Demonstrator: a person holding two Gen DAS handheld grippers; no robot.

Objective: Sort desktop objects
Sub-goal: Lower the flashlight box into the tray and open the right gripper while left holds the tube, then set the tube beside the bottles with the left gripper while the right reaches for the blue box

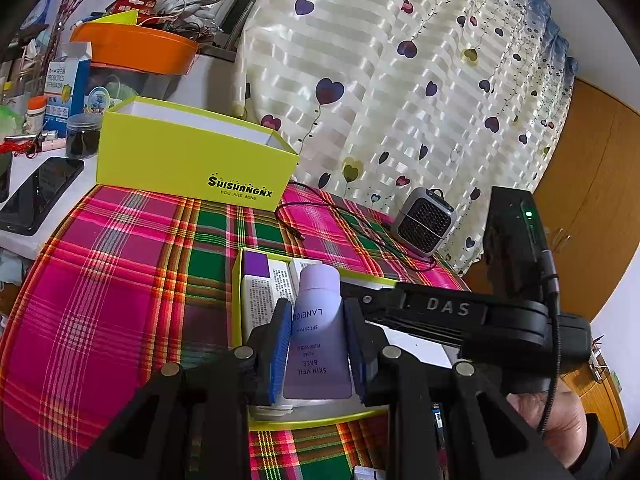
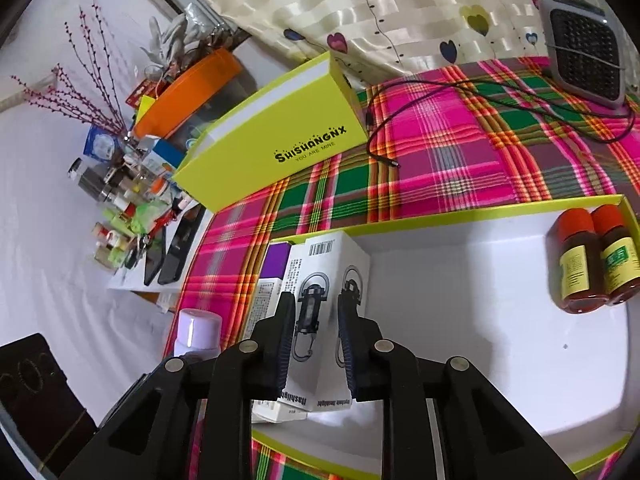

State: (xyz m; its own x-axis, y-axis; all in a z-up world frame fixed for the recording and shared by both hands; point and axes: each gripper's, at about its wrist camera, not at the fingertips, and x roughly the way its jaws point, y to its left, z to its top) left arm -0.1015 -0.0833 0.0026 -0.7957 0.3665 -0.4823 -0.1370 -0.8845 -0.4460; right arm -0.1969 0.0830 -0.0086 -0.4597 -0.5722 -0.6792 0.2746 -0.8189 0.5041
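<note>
Right wrist view: you have one shallow yellow-rimmed tray with a white floor (image 2: pixel 500 320) on the pink-and-green plaid tablecloth (image 2: pixel 460 152). In it you have two amber bottles with orange caps (image 2: pixel 596 260) lying side by side at the far right corner, one white carton printed with a flashlight drawing (image 2: pixel 320 276), one purple-ended white carton (image 2: pixel 272 276) touching its left side, and one more white carton partly hidden beneath them. One tall yellow box printed SHISHANGNX (image 2: pixel 276 140) stands beyond the tray, and one grey grilled fan (image 2: pixel 584 52) sits at the far right. Your right gripper (image 2: pixel 316 344) has its jaws closed onto the flashlight carton, one pad on each side, tilted down into the tray.

Left wrist view: your left gripper (image 1: pixel 318 344) clamps one lavender tube marked SKIN VEIL BASE (image 1: pixel 318 336) between its blue pads (image 1: pixel 282 344), cap pointing away, held over the tray's left end. It slopes gently downward. A hand (image 1: pixel 556 416) grips the right tool's handle at the lower right.
</note>
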